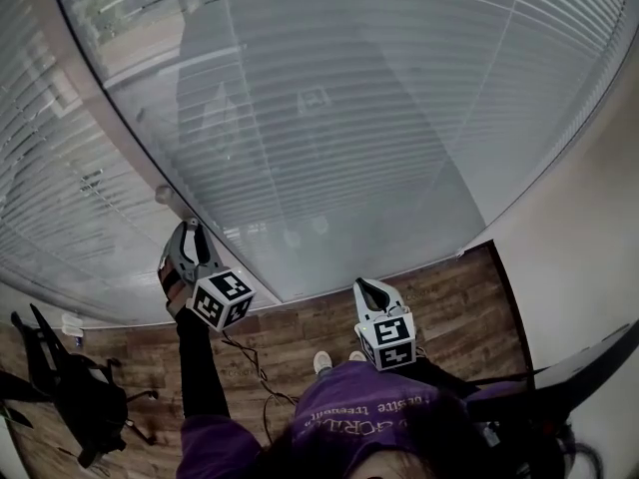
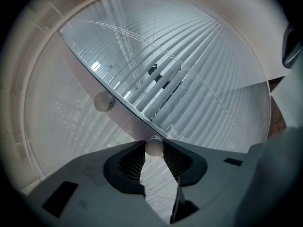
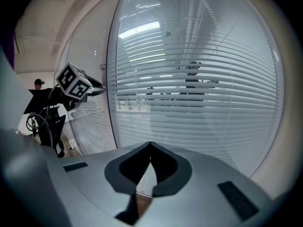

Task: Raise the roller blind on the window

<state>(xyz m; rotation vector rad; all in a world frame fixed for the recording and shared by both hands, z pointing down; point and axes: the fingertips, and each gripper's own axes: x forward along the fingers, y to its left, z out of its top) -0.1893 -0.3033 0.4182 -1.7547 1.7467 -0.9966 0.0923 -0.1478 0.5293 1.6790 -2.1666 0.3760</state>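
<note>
You are holding the left gripper [image 1: 196, 230] up against the frame post [image 1: 112, 108] that is standing between two glazed panels. Its jaws are pinching a small white knob [image 2: 154, 147] on that post: the ribbed pads are pressing on the knob's two sides at the very tips, with nothing else between them. The blind [image 1: 339, 118] is lying just to the right of the post, its slats running level across the pane and covering all of the pane that is showing, so the raising is not yet done. A second knob [image 2: 103, 101] is sitting further up the same post, apart from the one you are gripping. What matters for the coming move is that the post's long axis is rising up and away from the left gripper, with the gripped knob at its near, lower end. I am judging that the knob will have to be worked along or about that line, though I cannot tell from here whether it slides or turns. You are keeping the right gripper [image 1: 371, 285] lower and closer to your body, facing the slats. Its jaws are meeting at the tips and holding nothing, and it is well apart from the post, so the left is plainly the nearer and is the one doing the work.
</note>
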